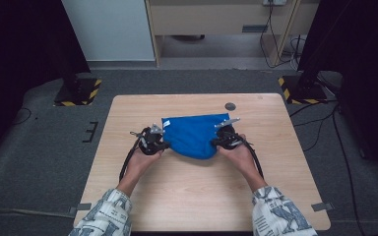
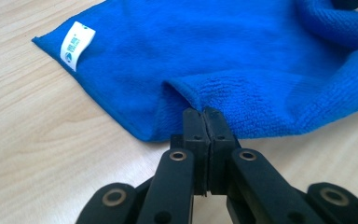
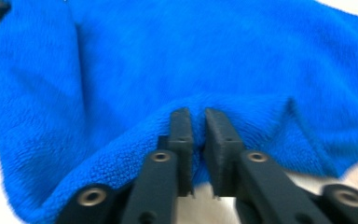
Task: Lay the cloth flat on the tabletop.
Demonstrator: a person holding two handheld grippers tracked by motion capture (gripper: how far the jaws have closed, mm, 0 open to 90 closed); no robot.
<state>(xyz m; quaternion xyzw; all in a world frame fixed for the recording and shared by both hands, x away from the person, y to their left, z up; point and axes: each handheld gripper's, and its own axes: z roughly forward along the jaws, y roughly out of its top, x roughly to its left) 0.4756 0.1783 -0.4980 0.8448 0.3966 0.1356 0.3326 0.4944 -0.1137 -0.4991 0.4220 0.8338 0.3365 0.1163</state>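
Blue microfibre cloth [image 1: 192, 135] on the wooden counter [image 1: 187, 196], each near corner taken by a claw.

Left claw [image 2: 204, 116] is pressed tight on a hem fold at the cloth's left near edge; right claw [image 3: 196, 116] stands slightly parted with plush pile bunched between its jaws, a loose hold at best. Soft, light and limp, the cloth will sag and drape between grips, so corners and the stitched hem are likely the surest places to pinch.
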